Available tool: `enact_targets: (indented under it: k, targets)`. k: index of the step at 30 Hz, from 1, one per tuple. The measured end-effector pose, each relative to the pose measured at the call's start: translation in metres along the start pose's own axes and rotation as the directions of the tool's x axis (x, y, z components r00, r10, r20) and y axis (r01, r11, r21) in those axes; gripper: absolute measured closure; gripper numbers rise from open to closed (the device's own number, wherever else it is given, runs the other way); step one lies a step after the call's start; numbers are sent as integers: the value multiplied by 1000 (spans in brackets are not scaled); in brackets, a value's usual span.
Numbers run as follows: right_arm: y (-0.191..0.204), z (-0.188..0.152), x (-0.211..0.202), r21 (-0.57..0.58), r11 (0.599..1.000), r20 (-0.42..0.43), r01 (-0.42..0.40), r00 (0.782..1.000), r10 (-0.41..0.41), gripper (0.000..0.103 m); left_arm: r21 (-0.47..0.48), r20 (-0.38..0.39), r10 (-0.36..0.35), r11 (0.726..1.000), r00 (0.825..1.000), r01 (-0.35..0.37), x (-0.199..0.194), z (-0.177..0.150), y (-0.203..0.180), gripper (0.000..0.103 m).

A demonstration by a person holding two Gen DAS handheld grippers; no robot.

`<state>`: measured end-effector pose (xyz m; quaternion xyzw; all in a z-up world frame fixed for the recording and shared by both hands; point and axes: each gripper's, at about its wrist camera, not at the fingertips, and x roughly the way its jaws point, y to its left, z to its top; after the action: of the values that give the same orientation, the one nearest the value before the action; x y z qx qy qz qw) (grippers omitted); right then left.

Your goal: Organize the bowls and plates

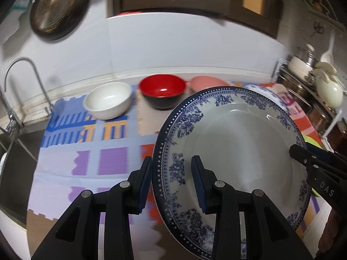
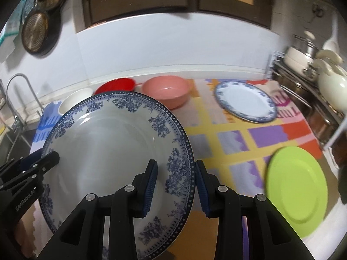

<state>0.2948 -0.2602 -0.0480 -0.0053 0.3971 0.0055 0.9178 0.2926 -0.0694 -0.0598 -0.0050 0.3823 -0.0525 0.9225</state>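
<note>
I've got both hand-held grippers, left [image 1: 171, 181] and right [image 2: 176, 184], clamped on opposite rims of the plate [image 1: 234, 143], lifted off the surface [image 2: 227, 143]. It's probably heavy, slick, breakable china, so rim grips feel safest.

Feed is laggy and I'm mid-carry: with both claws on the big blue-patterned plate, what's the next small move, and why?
Probably carry it right, toward the smaller blue-rimmed plate at the back. The left claw and right claw each clamp an opposite rim of the big blue-patterned plate, which is in the air and tilted. The matching plate lies flat and bare, apart from the pink bowl, a likely stacking spot.
</note>
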Motion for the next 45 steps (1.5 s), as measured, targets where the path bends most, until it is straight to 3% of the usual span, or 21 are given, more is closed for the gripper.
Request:
enact_targets:
  k: [11, 26, 45]
  targets:
    - [-87, -22, -43, 115, 986, 20, 119, 992, -122, 67, 108, 18, -125, 987, 992, 123, -5, 5, -89, 67]
    - [-191, -55, -70, 288, 923, -9, 256, 964, -264, 67, 255, -21, -264, 931, 964, 261, 4, 7, -208, 68]
    - [-284, -76, -35, 376, 865, -86, 332, 942, -324, 67, 332, -121, -280, 893, 952, 304, 67, 5, -303, 68]
